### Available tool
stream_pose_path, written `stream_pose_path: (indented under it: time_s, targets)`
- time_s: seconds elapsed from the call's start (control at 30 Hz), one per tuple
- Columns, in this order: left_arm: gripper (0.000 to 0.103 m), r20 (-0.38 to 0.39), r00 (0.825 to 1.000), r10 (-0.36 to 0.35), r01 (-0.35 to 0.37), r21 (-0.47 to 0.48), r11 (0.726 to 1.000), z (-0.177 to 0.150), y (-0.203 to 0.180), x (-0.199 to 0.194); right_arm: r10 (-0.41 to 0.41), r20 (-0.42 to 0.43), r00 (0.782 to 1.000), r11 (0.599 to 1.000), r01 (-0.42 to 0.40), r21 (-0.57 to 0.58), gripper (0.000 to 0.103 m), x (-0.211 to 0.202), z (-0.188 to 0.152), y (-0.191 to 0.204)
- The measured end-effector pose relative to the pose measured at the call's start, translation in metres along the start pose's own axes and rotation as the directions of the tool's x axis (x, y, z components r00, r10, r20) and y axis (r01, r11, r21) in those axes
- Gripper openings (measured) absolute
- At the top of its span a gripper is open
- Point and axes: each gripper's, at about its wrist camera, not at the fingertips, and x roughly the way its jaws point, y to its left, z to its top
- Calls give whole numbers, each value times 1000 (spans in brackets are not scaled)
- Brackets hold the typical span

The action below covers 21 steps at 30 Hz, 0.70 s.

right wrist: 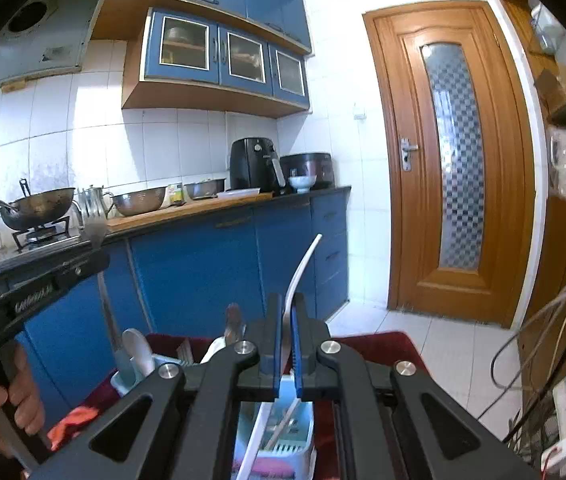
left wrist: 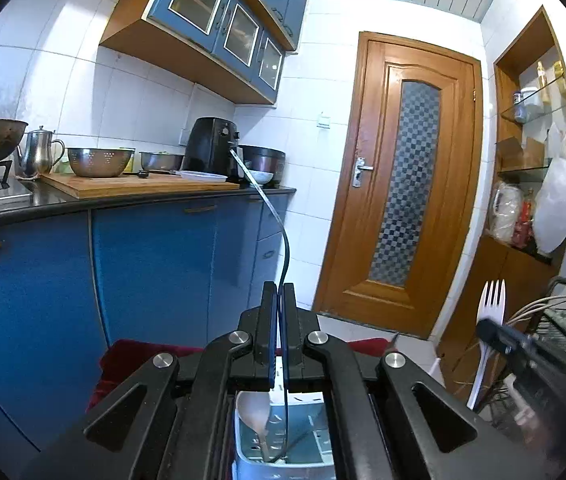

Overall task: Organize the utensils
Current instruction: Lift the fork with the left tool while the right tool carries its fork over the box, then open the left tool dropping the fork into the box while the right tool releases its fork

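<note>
Left tool (left wrist: 282, 296) nearly level, pads pinching a thin grey metal utensil handle (left wrist: 273, 216) that rises past the tips. Right tool (right wrist: 287, 306) likewise, clamped on a white plastic fork (left wrist: 491, 304). Pale blue slotted utensil caddy (left wrist: 303, 432) sits just below both.

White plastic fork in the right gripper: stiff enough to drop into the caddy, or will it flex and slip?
Likely flexy: the fork is thin white plastic, so probably very light too. The right gripper is shut on its edge-on handle, a narrow hold, so it may pivot if the tip bumps the caddy. Smooth plastic could also slip between the pads.
</note>
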Motion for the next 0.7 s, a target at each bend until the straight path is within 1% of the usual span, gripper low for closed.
stream_pose_path:
  time_s: [0.13, 0.33, 0.5, 0.67, 0.7]
  targets:
    - [0, -3, 1000, 12, -12, 1, 1000, -10, 2, 13, -17, 7, 1000, 1000, 17, -19, 6, 20, -4, 2]
    - [0, -17, 1000, 4, -4, -12, 1000, -26, 10, 28, -40, 38, 998, 999, 42, -35, 6, 42, -9, 1]
    - [0, -48, 999, -22, 20, -27, 999, -42, 15, 38, -31, 13, 999, 998, 31, -61, 6, 60, -20, 4]
    - [0, -90, 995, -49, 45, -42, 998, -54, 20, 50, 6, -35, 999, 996, -9, -91, 6, 68, -33, 11]
    - [0, -85, 995, -52, 48, -41, 998, -57, 19, 49, 9, -41, 999, 995, -13, -96, 6, 69, -35, 12]
